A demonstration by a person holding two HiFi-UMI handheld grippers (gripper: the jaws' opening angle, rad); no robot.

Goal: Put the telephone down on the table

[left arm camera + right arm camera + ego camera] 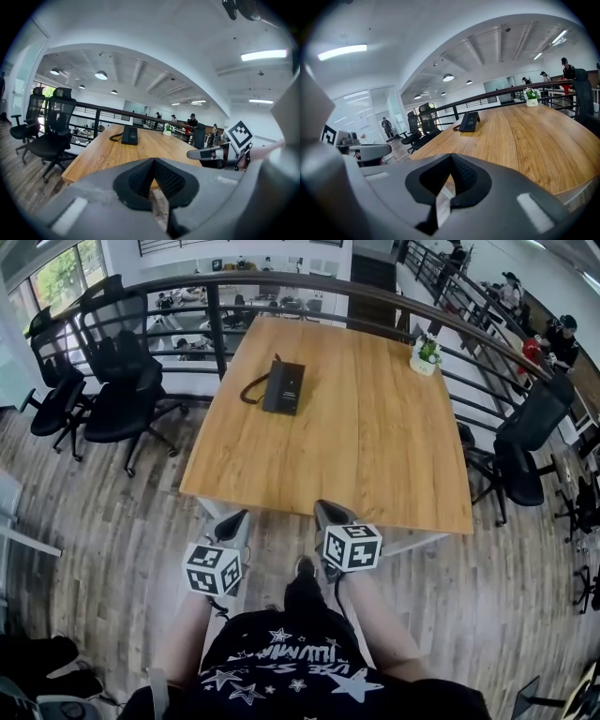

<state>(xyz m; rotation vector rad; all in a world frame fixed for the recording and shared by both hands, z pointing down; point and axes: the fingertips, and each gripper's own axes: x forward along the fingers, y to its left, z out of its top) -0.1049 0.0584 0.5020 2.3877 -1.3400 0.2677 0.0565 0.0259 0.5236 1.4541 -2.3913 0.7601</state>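
Nearest me, my left claw [234, 519] and right claw [328, 513] hover side by side just short of the wooden table [375, 446], both pinched closed and empty. The black telephone [284, 387] lies flat on the table's far left part, its cord curled beside it. A small potted plant [425, 352] stands at the far right corner.

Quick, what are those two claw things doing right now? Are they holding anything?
Left gripper: closed, holding nothing.
Right gripper: closed, holding nothing.
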